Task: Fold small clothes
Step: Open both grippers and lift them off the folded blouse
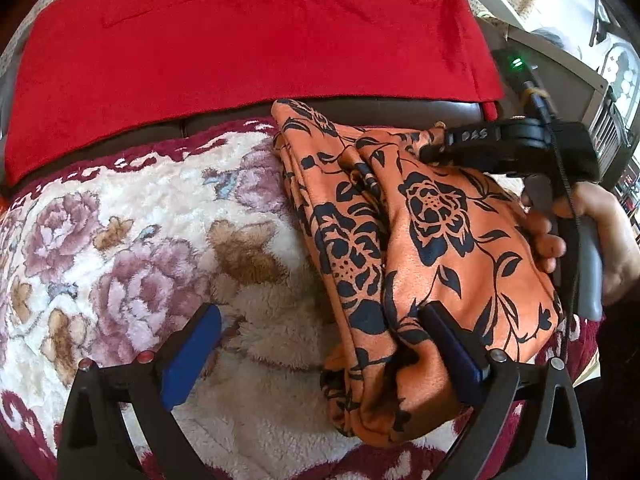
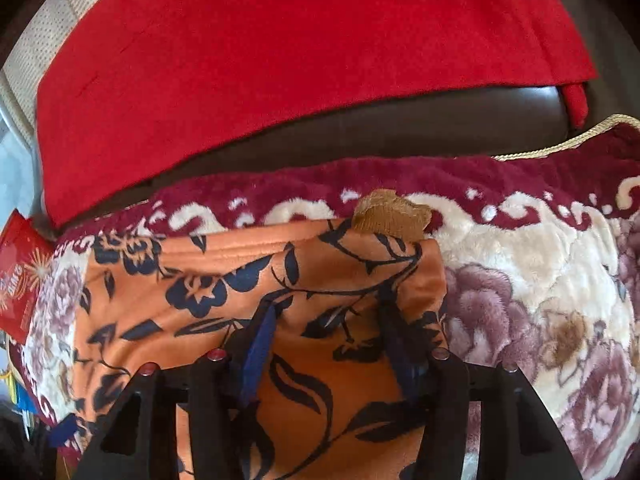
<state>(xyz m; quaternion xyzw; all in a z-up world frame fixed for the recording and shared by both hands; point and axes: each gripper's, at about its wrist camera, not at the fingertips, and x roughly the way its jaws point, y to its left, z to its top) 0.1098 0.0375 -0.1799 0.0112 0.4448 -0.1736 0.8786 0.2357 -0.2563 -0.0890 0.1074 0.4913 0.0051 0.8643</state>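
Note:
An orange garment printed with dark blue flowers lies folded in a long bundle on a plush blanket. My left gripper stands wide open at its near end. The right blue pad touches the cloth and the left pad hangs over bare blanket. In the left wrist view, a hand holds my right gripper at the garment's far end. In the right wrist view, the right gripper is shut on a raised fold of the orange garment. A tan ribbed cuff sticks out at the garment's far edge.
The floral plush blanket covers a dark leather sofa seat. A red cloth drapes over the backrest. A red packet lies at the blanket's left edge.

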